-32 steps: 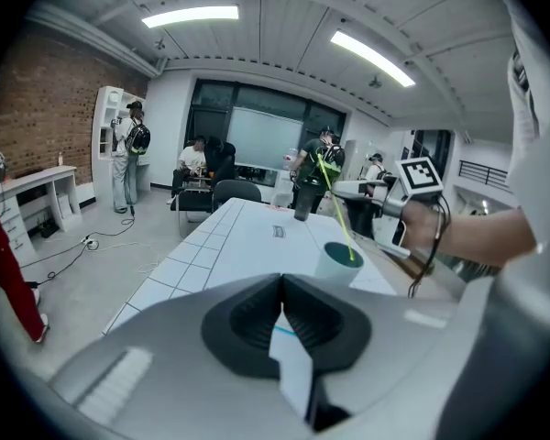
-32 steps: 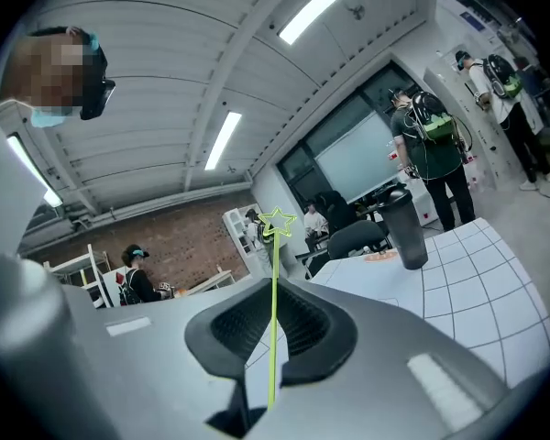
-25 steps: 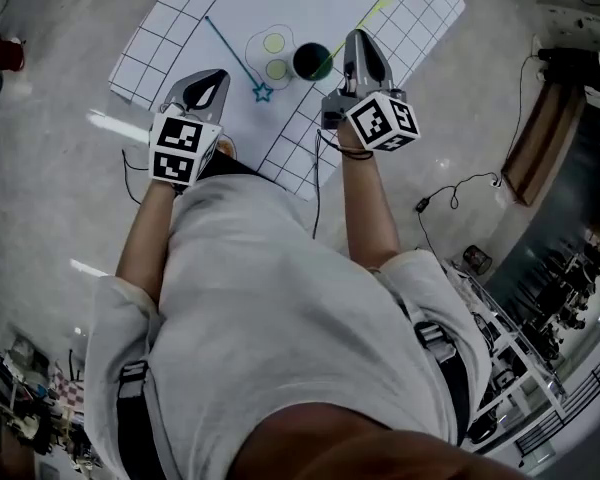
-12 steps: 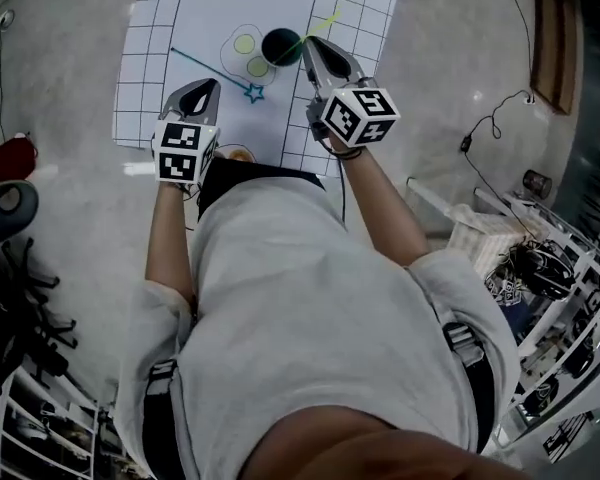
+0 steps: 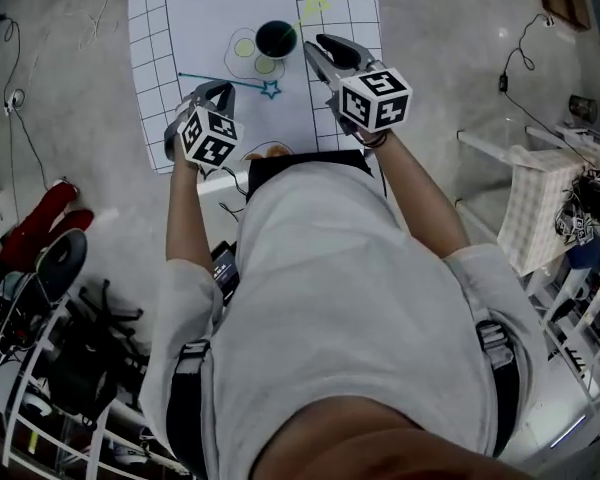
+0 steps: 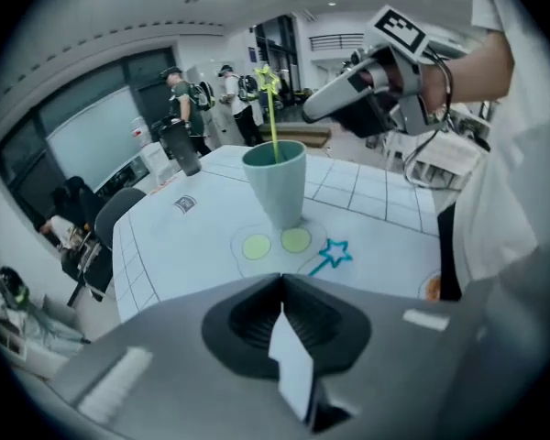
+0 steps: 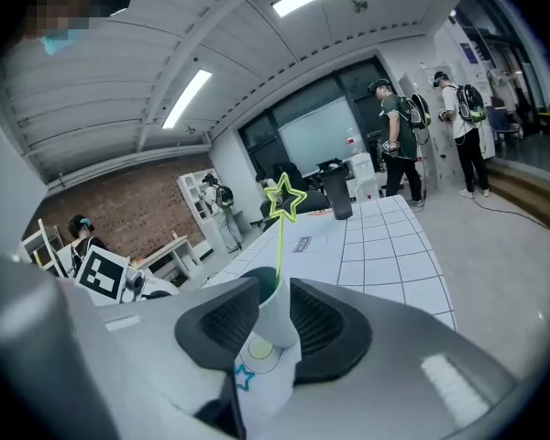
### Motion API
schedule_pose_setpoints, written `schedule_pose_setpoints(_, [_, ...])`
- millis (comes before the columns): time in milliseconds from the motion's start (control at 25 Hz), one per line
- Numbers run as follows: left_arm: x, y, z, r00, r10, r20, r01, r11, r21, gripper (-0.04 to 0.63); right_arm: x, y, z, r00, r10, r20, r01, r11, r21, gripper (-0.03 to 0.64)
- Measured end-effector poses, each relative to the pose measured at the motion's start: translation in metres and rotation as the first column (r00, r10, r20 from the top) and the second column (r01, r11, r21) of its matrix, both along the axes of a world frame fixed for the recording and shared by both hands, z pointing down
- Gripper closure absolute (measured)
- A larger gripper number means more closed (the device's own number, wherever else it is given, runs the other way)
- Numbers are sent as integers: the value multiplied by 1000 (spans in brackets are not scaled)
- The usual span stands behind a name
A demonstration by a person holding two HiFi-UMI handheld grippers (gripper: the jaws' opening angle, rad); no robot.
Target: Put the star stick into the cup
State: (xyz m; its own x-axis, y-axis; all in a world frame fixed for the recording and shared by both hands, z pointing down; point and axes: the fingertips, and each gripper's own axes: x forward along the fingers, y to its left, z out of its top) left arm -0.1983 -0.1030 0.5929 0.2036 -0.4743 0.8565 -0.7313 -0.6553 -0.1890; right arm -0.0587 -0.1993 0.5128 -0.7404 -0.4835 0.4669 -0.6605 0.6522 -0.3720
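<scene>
A thin yellow-green star-topped stick (image 6: 271,117) stands in the tapered teal plastic cup (image 5: 276,38); a blue star stick (image 5: 225,81) lies flat beside the cup. The left gripper (image 6: 281,282) has its 2 jaws pressed together, empty. The right gripper (image 5: 318,45), near the cup, has just spread its jaws, gripping nothing.

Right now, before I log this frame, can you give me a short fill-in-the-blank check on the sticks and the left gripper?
1. The yellow-green star stick stands in the ___.
2. The second star stick, lying on the mat, is ___ in colour.
3. The left gripper has its jaws ___, with nothing between them.
Missing words: cup; blue; shut.
</scene>
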Motion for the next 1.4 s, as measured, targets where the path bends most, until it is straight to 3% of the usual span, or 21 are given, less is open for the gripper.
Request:
schedule_pose_setpoints(120, [-4, -5, 14, 988, 122, 91, -117, 991, -59, 591, 13, 12, 1, 1000, 28, -10, -28, 1000, -5, 517])
schedule_pose_setpoints(200, [-12, -5, 28, 964, 212, 160, -192, 973, -131, 591, 21, 19, 4, 999, 53, -9, -53, 998, -16, 526])
schedule_pose_setpoints(360, [-25, 0, 53, 857, 444, 262, -377, 886, -271, 479, 38, 33, 8, 993, 120, 3, -120, 992, -43, 545])
schedule_pose_setpoints(440, [-22, -1, 60, 820, 511, 259, -431, 848, -308, 470, 46, 36, 10, 991, 132, -6, -132, 990, -43, 552])
schedule_pose_setpoints(680, [-15, 2, 70, 750, 628, 206, -528, 757, -385, 476, 61, 43, 17, 986, 167, -15, -167, 984, -55, 565])
schedule_pose_setpoints(840, [-12, 12, 72, 717, 680, 152, -573, 700, -427, 552, 62, 47, 20, 983, 182, -9, -182, 981, -66, 569])
schedule_pose_setpoints(1000, [-12, 11, 70, 735, 667, 119, -565, 700, -437, 557, 54, 47, 19, 986, 167, -3, -167, 984, -65, 577])
schedule_pose_setpoints(1160, [-12, 12, 69, 751, 647, 129, -555, 726, -406, 568, 47, 45, 16, 989, 150, 3, -149, 987, -61, 586])
schedule_pose_setpoints(1280, [-12, 11, 63, 771, 616, 162, -545, 770, -332, 577, 46, 41, 12, 991, 136, 4, -136, 989, -53, 594])
schedule_pose_setpoints(1400, [-7, 13, 48, 828, 547, 124, -505, 823, -259, 577, 45, 39, 9, 992, 126, 4, -125, 991, -47, 598])
